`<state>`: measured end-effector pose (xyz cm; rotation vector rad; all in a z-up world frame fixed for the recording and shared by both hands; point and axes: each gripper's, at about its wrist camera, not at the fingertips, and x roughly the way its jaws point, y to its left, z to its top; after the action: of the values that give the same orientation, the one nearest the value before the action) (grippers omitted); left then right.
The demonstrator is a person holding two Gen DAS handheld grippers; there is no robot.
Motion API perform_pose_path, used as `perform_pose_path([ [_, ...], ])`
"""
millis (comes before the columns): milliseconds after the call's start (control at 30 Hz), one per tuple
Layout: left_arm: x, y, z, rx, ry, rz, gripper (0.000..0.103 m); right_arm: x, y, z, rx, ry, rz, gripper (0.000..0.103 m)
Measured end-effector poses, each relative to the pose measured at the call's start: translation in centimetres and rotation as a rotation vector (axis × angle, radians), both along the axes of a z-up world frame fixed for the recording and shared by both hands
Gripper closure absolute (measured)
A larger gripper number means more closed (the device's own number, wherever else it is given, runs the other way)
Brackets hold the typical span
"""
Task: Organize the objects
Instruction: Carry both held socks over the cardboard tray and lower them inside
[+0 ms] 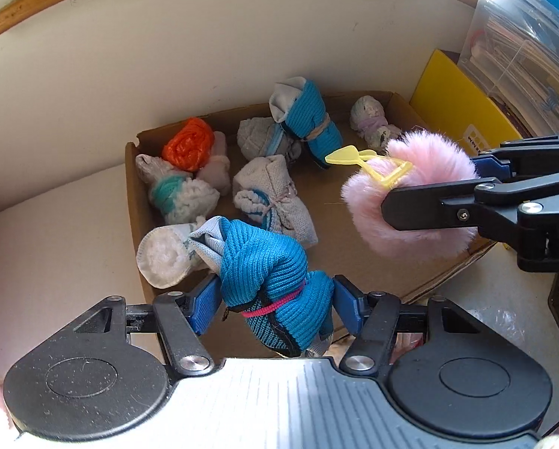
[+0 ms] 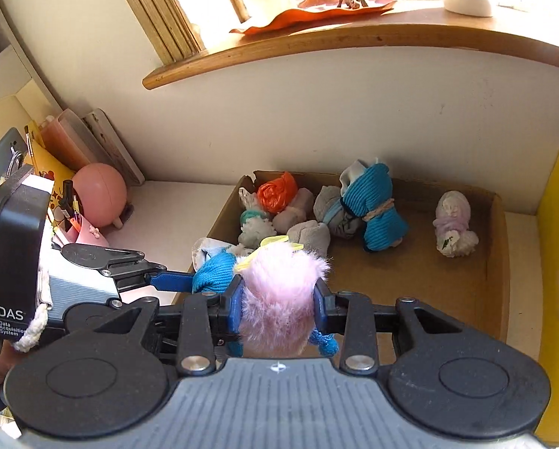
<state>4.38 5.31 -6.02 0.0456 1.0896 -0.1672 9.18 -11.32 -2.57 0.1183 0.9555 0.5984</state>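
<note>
While both jaws stand clamped, the left gripper (image 1: 277,299) on a blue sock bundle (image 1: 268,262) and the right gripper (image 2: 278,303) on a pink pompom (image 2: 279,284), the cardboard box (image 1: 358,247) lies directly ahead, mid-frame; the pompom hangs over its open right side.

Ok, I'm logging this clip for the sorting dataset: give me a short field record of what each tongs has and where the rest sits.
left tongs: shut on blue sock bundle tied with a pink band
right tongs: shut on pink fluffy pompom with a yellow clip
container: cardboard box, open top
in box: several rolled socks, orange bag ball
beside box: yellow box
</note>
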Motion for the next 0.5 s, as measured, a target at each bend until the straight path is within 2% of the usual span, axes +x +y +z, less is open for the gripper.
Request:
perform_pose_path([
  [233,-0.6,-1.0,-1.8,0.154,-0.039,-0.145,0.034,0.6,2.1,-3.2,-0.027,0.071,0.032,0.07],
  [400,-1.0,-0.9,-2.4,0.195,-0.034,-0.176,0.037,1.0,2.9,-4.9,-0.049,0.115,0.061,0.07],
  [500,-1.1,-0.6,-3.6,0.255,-0.015,-0.181,0.036,1.2,3.7,-5.7,-0.059,0.135,0.084,0.07],
])
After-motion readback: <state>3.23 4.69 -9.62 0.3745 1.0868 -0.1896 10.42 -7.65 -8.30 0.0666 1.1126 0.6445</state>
